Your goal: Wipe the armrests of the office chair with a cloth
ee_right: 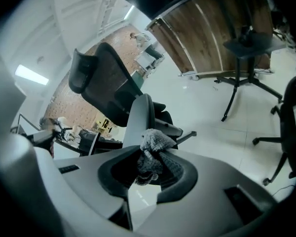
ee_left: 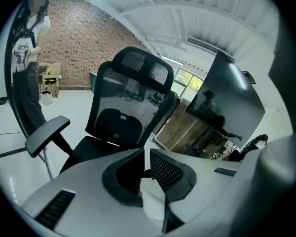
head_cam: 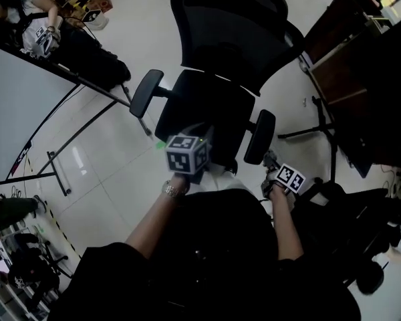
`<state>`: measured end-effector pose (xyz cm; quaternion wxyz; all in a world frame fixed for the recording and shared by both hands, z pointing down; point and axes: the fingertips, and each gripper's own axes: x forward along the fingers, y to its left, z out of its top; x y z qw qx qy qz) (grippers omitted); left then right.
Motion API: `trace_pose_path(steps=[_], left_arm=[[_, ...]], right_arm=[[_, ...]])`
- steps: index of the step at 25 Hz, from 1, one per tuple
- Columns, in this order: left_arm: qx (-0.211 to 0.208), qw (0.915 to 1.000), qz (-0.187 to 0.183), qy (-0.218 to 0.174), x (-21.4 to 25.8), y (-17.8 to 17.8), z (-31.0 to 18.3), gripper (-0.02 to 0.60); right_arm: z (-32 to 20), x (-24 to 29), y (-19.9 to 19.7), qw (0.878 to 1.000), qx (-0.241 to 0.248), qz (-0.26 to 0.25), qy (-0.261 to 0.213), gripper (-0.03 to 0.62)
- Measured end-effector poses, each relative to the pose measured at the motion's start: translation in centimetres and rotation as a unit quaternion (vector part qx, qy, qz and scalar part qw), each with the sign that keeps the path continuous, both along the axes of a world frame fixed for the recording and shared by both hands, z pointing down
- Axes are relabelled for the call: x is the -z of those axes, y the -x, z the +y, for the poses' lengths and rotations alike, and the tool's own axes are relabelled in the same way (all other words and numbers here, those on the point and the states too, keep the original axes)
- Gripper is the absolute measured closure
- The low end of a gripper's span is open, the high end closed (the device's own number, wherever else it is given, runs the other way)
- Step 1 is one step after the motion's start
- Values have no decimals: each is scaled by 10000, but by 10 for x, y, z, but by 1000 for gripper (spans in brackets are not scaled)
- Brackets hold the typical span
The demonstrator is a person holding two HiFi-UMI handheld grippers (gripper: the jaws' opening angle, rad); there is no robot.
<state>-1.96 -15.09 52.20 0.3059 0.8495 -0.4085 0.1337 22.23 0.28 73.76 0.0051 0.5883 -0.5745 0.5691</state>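
The black mesh office chair [head_cam: 217,65] stands in front of me, its left armrest [head_cam: 146,92] and right armrest [head_cam: 260,136] both bare. My right gripper [ee_right: 150,158] is shut on a bunched grey knit cloth [ee_right: 155,142], held just short of the near end of the right armrest [ee_right: 139,120]; in the head view the right gripper [head_cam: 273,166] sits below that armrest. My left gripper [ee_left: 144,168] hovers over the front of the seat [ee_left: 96,149], jaws nearly together with nothing between them. The left armrest [ee_left: 47,135] lies to its left.
A table with thin black metal legs [head_cam: 60,172] runs along the left, with a person [head_cam: 40,32] seated behind it. A dark wooden cabinet [head_cam: 347,65] and a black stand base [head_cam: 314,129] are on the right. Another black chair [head_cam: 367,246] is at lower right.
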Motion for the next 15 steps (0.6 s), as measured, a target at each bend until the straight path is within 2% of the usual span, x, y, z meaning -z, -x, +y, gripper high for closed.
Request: trace_pose_path(steps=[2, 4, 6, 8, 10, 11, 13, 15], left_arm=[[-236, 9997, 58, -3, 1, -11, 5, 541], [-453, 9989, 117, 17, 0, -21, 11, 541], [-673, 9975, 177, 81, -3, -33, 22, 541], [-930, 9953, 206, 146, -6, -46, 39, 541], [-1112, 9935, 204, 154, -5, -55, 52, 541], [-1148, 9931, 207, 133, -1, -58, 56, 540], [-1134, 9933, 227, 57, 7, -61, 63, 541], [-1036, 9944, 218, -6, 10, -62, 69, 541]], right_arm=[[16, 4, 19, 9999, 39, 102, 50, 516], [25, 11, 39, 10000, 64, -43, 62, 516], [26, 23, 66, 9979, 144, -628, -37, 516], [16, 44, 92, 9902, 169, -1357, -276, 517], [-3, 76, 106, 9841, 99, -1654, -643, 517], [-13, 96, 109, 9846, 216, -1487, -893, 517], [-30, 141, 110, 9852, 780, -580, -1411, 517], [-35, 174, 115, 9729, 1384, 521, -1780, 516]])
